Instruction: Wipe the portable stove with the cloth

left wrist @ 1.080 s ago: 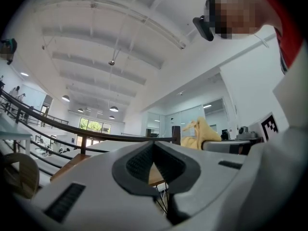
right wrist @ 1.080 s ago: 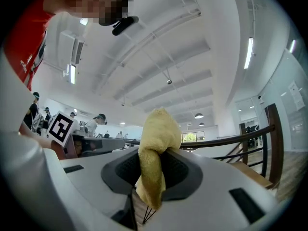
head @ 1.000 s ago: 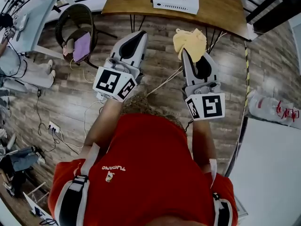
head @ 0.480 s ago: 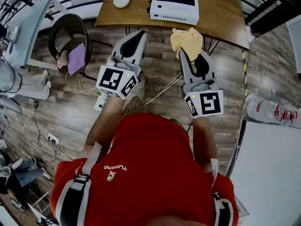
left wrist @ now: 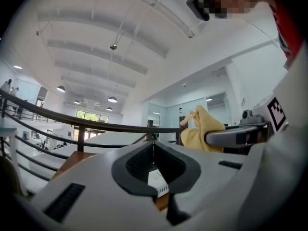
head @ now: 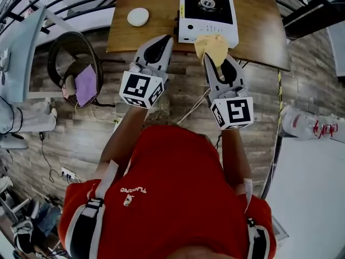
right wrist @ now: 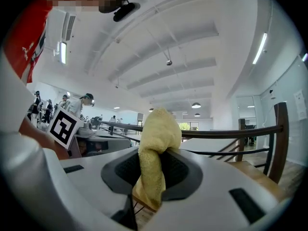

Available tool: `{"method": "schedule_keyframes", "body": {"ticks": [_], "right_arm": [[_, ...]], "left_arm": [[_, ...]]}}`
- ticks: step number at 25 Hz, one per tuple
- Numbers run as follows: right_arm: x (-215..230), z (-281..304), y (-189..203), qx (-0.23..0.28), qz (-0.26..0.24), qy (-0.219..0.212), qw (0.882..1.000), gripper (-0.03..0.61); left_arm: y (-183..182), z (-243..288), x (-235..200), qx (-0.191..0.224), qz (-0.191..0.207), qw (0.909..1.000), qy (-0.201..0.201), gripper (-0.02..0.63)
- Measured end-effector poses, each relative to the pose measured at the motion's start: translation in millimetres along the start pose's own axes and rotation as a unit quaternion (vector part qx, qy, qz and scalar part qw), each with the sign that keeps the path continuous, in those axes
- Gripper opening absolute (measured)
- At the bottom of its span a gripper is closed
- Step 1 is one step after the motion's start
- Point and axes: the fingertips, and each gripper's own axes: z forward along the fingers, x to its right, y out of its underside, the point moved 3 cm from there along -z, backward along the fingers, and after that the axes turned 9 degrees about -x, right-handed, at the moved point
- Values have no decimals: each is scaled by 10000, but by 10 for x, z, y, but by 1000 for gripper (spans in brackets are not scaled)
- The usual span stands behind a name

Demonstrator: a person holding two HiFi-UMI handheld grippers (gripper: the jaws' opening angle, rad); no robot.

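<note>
The white portable stove (head: 208, 14) with a black top and one burner sits on the wooden table (head: 151, 1), near its front edge. My right gripper (head: 211, 55) is shut on a yellow cloth (head: 212, 47) (right wrist: 156, 148), which bunches above the jaws and overlaps the stove's front edge in the head view. My left gripper (head: 168, 38) is shut and holds nothing; its tip is at the table's front edge, left of the stove. In the left gripper view the jaws (left wrist: 154, 146) meet, with the cloth (left wrist: 202, 131) off to the right.
A small white round dish (head: 138, 16) lies on the table left of the stove. A dark wicker chair (head: 75, 63) with a purple cushion stands on the wood floor at left. Cables (head: 188, 108) trail across the floor below the table. Railings run behind the table.
Both grippers have moved forward toward the table together. The stove and table have come closer in the head view, and the cloth now overlaps the stove's front edge.
</note>
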Motion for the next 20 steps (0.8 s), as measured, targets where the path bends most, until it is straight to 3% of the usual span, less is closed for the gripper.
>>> {"method": "schedule_keyframes", "body": {"ticks": [6, 10, 20], "right_arm": [[136, 766, 158, -436, -5, 196, 9989, 112], [228, 1117, 279, -733, 23, 311, 9968, 112], [239, 1626, 684, -1889, 378, 151, 9811, 112]], "left_arm": [[219, 557, -477, -450, -134, 9982, 362, 14], [378, 858, -664, -833, -398, 9938, 625, 66], [928, 1219, -873, -1977, -1100, 9697, 925, 127]]}}
